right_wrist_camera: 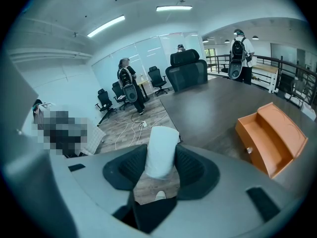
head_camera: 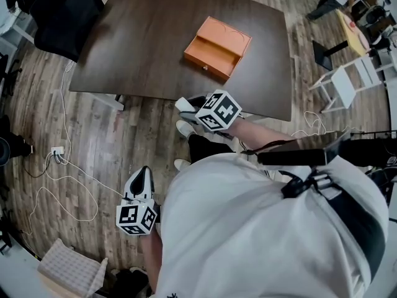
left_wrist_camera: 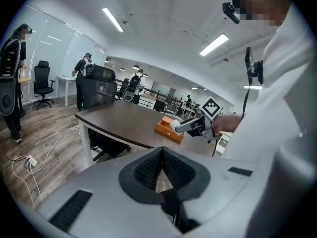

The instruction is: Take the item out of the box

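1. Head view: the orange box (head_camera: 217,47) sits on the brown table (head_camera: 142,48), its drawer pulled out and apparently empty. Both grippers hang over the floor, off the table's near edge. The right gripper (head_camera: 188,106) is nearer the table and the left gripper (head_camera: 142,176) is low by the person's side, probably idle.
2. Left gripper view: its jaws meet at the tips with nothing between them. Unlike the head view, this one shows the right gripper side-on, carrying a white roll (left_wrist_camera: 177,126) in front of the box.
3. Right gripper view: only here is the grip plain. The pads press both sides of the roll, standing fairly wide apart because of its bulk. The roll is well clear of the box, so the removal looks done.
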The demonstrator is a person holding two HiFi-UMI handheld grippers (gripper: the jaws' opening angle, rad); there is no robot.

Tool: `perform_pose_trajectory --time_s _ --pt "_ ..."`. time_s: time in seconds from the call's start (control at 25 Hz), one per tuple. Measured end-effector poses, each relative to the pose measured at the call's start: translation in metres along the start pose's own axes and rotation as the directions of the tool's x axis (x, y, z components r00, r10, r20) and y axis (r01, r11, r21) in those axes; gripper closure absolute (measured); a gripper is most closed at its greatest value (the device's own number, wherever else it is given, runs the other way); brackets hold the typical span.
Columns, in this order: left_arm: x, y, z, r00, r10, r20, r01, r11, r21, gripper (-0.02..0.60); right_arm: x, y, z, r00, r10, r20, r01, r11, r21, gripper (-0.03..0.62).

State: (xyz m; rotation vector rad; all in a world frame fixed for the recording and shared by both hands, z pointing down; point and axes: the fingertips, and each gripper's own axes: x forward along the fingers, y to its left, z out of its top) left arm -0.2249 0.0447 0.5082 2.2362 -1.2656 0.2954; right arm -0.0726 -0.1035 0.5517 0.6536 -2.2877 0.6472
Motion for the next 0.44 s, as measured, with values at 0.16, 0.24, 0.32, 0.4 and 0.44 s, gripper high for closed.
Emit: perform_pose_trajectory --time_s 0.16,0.24,0.32,0.4,0.44 --pt "0.008 0.000 0.002 1.000 -0.009 -0.016 0.009 1.000 -0.002 0.571 0.000 -0.010 0.001 1.000 -0.006 0.000 0.006 1.000 0.013 0.419" --pt "0.016 0.002 0.005 1.000 -0.017 -0.026 0.017 1.000 0.001 0.571 0.001 -0.020 0.001 1.000 -0.012 0.001 0.012 1.000 0.027 0.419" --pt "0.026 0.005 0.009 0.999 -0.024 -0.033 0.024 1.000 0.002 0.571 0.002 -0.032 0.001 1.000 -0.019 0.000 0.019 0.999 0.040 0.419" --pt "0.038 0.007 0.014 0.999 -0.032 -0.040 0.032 0.999 0.004 0.571 0.001 -0.046 0.002 1.000 -0.027 0.000 0.027 0.998 0.052 0.419" --pt "0.044 0.008 0.017 0.998 -0.036 -0.044 0.037 0.999 0.006 0.571 0.001 -0.053 0.003 0.999 -0.032 0.000 0.032 0.998 0.058 0.419"
